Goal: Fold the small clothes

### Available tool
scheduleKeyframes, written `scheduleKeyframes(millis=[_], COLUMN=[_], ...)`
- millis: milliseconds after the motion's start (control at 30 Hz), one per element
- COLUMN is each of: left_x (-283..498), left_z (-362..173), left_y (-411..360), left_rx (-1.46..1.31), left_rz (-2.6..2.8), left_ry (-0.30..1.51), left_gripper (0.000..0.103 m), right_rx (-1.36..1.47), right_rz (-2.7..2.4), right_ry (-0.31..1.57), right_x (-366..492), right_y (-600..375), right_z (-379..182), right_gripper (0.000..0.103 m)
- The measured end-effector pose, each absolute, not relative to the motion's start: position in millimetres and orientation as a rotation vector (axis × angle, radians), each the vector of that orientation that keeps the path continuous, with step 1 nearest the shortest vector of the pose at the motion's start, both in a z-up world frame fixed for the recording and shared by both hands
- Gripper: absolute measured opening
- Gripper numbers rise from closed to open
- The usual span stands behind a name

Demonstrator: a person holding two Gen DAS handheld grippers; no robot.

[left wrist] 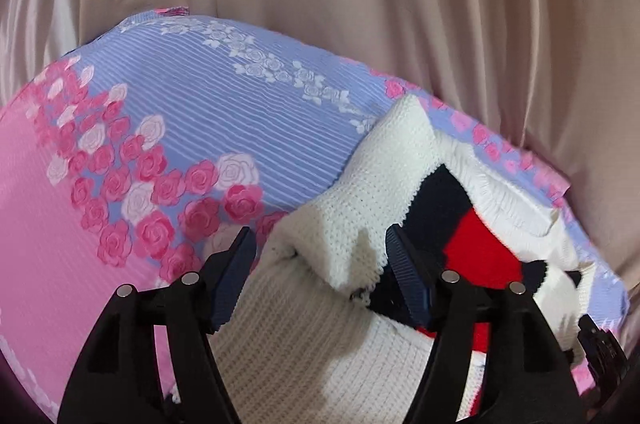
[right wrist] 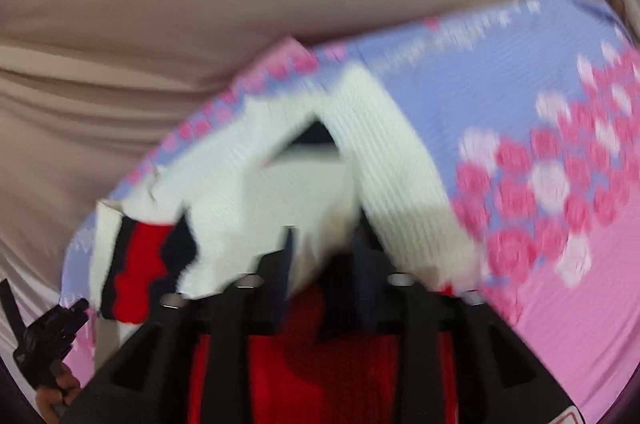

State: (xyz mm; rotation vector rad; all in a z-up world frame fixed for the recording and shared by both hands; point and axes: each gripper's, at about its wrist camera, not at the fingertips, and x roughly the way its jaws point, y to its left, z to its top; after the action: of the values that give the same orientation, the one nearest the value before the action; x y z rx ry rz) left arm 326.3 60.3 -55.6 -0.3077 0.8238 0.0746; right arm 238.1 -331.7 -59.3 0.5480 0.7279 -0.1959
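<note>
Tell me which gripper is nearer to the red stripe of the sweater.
Right. The right gripper has its jaws on the sweater just above the red stripe. The left gripper, jaws open, is over the white part, beside the stripe.

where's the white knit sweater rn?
The white knit sweater with red and navy stripes lies crumpled on the pink-and-lavender rose-print sheet, lower centre-right in the left wrist view, between the open left claw's fingers; the right wrist view is blurred.

we find no readable text, labels, brands or numbers in either view. the floral sheet (left wrist: 192, 127) under the knit sweater (left wrist: 360, 203) carries only rose prints, no lettering.
</note>
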Motion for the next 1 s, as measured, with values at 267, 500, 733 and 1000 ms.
scheduleKeyframes(millis=[267,500,733,1000], left_x=[341.3,333.2,234.3,105.6], left_z=[-98.5,-85.1,-70.4,-104.0], left_y=[67.0,57.9,86.2,142.7], left_rx=[-0.246,-0.183,-0.118,-0.194], left_rz=[0.166,0.185,0.065,0.004], left_ry=[0.926,0.902,0.908,1.104], left_gripper=[0.059,0.061,0.063,0.074], right_rx=[0.385,0.361,0.379,0.417], right_rz=[-0.168,-0.263,-0.217,-0.220], right_ry=[0.753,0.872,0.689,0.927], right_x=[280.8,300.3,207.8,13.4], right_y=[-317.1,-345.4,-322.5,-305.9], right_z=[-52.3,-101.9,-46.6,-87.3], right_gripper=[0.008,0.010,0.024,0.042])
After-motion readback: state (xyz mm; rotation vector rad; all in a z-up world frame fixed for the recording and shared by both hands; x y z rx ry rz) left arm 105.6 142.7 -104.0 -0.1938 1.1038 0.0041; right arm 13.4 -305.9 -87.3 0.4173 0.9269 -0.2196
